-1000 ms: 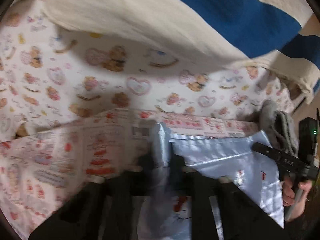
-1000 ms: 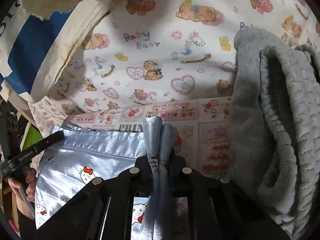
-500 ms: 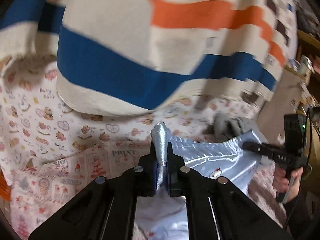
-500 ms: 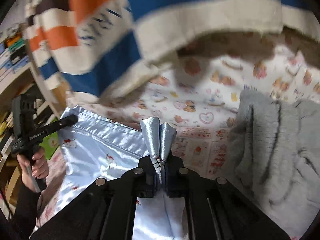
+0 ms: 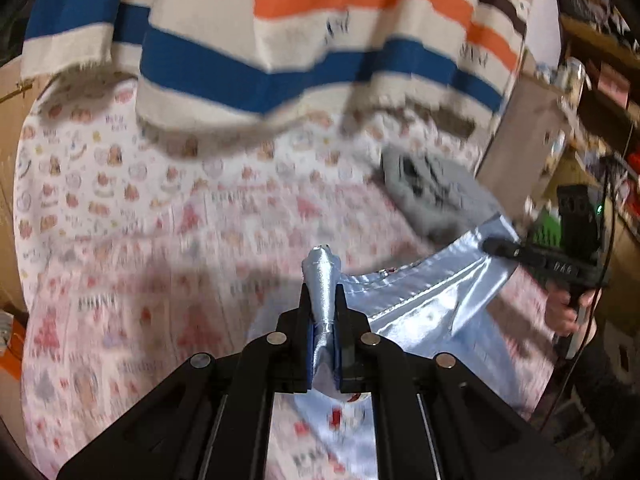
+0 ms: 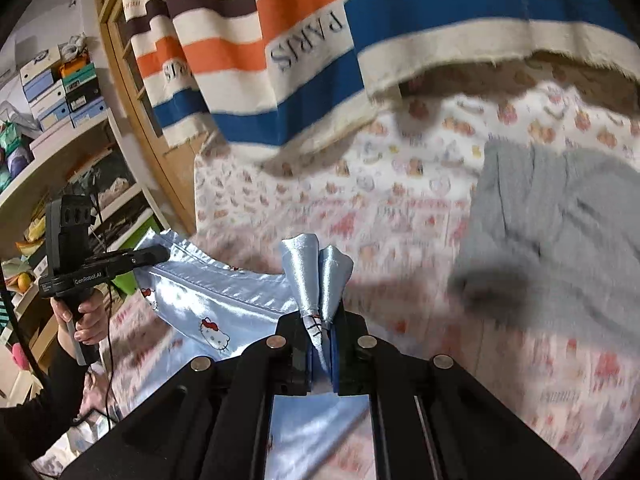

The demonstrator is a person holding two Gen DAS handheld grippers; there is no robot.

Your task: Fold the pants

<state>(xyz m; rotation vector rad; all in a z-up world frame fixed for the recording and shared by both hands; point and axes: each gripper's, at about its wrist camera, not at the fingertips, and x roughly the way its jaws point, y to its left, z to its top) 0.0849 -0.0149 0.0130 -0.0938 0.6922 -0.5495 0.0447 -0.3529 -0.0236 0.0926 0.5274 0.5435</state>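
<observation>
Both tongs were clamped on the pale blue satin pants [image 5: 420,312]: the left gripper [image 5: 324,320] pinched one bunched corner, the right gripper [image 6: 322,332] another. Between them the fabric hung stretched above the printed bedsheet [image 5: 160,220], a grey blanket [image 6: 560,232] lying beyond.

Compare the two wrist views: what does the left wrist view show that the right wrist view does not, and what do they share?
Only the left wrist view shows the left gripper head-on, clamped on a bunched edge of the blue satin pants, with the right gripper seen from the side, pinching the far edge. Only the right wrist view shows the right gripper head-on, the shelves of boxes and the PARIS lettering on the striped blanket. Both share the pants, the teddy-print bedsheet, the grey knit garment and the blanket.
</observation>
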